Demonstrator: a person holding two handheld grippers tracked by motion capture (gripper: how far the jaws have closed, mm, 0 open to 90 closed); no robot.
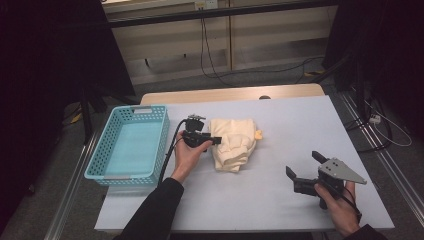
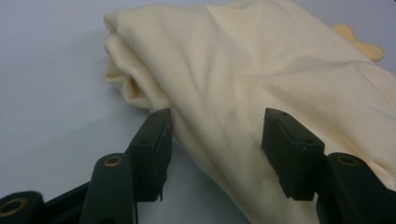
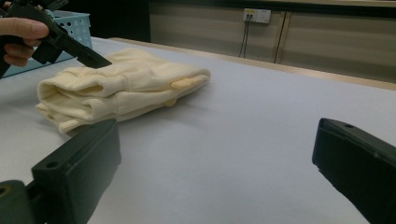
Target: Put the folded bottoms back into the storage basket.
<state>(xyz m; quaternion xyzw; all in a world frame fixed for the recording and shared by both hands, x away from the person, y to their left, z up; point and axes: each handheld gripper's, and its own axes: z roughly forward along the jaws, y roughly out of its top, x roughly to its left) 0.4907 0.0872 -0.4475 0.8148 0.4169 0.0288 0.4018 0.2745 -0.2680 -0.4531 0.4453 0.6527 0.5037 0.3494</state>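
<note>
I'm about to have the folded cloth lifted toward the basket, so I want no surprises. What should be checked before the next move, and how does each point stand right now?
1. Left hand-held gripper is at the folded cream cloth, its jaws astride a fold: ok.
2. Pads pressing firmly on the fold: cannot tell; the jaws still look partly apart.
3. Cloth stays neatly folded: ok.
4. Blue basket has room inside: ok.
5. Right hand-held gripper is open, holds nothing and sits apart from the cloth: ok.
6. White table between cloth and basket is free: ok.
</note>
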